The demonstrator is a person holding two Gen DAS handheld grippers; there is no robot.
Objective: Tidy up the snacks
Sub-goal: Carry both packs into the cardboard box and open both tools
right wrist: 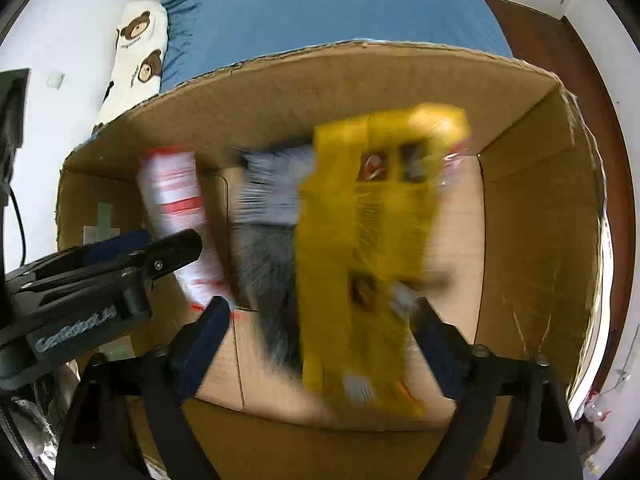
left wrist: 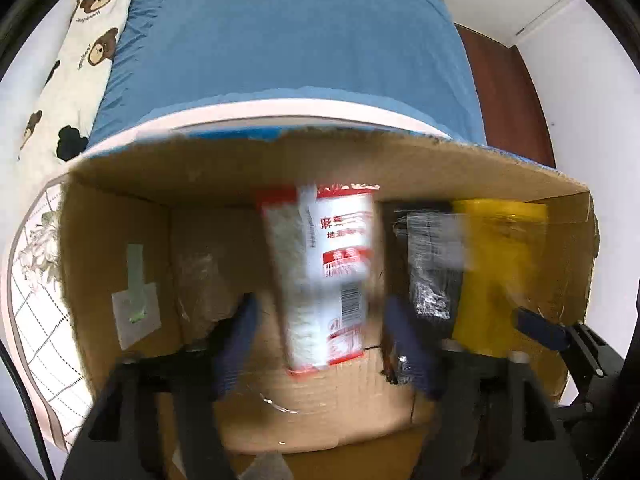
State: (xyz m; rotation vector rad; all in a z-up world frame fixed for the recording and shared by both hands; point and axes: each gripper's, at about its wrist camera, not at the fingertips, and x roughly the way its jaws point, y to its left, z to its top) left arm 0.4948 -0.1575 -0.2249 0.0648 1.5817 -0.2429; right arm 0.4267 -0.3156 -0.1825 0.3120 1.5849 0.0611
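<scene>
1. Both claws are reaching into the cardboard box [left wrist: 224, 176], and its brown walls hem them in on every side. Beyond the far wall lies the blue bed sheet [left wrist: 288, 32], with a bear-print pillow [left wrist: 80, 60] off to the left.
2. A grey and black packet [right wrist: 272, 216] lies between the two snacks, just left of the right gripper [right wrist: 320, 320], crowding the middle of the box floor.
3. The left gripper [left wrist: 320, 320] has its blue fingers spread wide. The red and white snack pack [left wrist: 332, 272] is right between them, motion-blurred, with red print and a barcode; whether the pads touch it is not visible.
4. The right gripper's jaws stand wide too. The yellow snack bag [right wrist: 368, 240] is between them, blurred and long, and contact is unclear.
</scene>
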